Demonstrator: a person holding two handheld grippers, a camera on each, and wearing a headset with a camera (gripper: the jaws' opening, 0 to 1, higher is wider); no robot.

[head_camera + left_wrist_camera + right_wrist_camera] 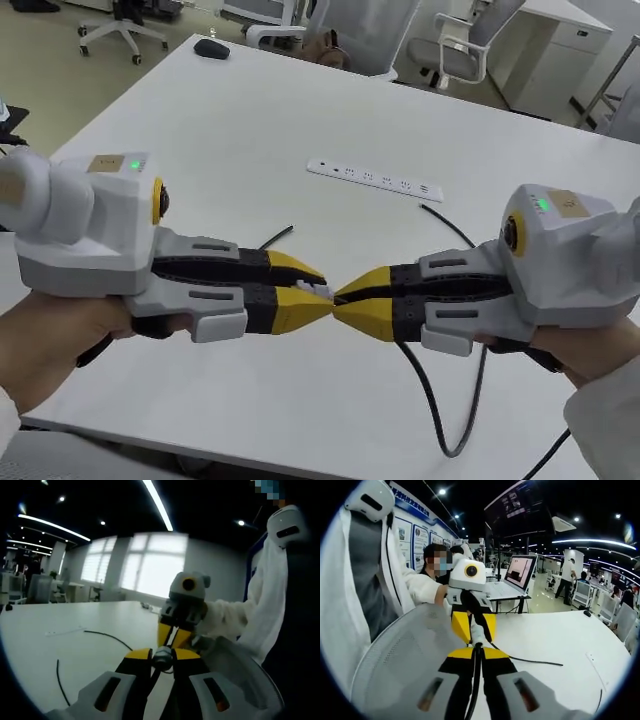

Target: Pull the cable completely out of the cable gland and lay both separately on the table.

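Note:
Above the table's front my two grippers meet tip to tip. My left gripper is shut on the small grey-white cable gland. Facing it, my right gripper is shut on the black cable right behind the gland. The cable runs back between the right jaws, drops to the white table and loops near the front edge. A short black cable end shows beyond the left gripper.
A white power strip lies mid-table behind the grippers, with a black lead beside it. A dark mouse sits at the far left corner. Office chairs stand past the far edge.

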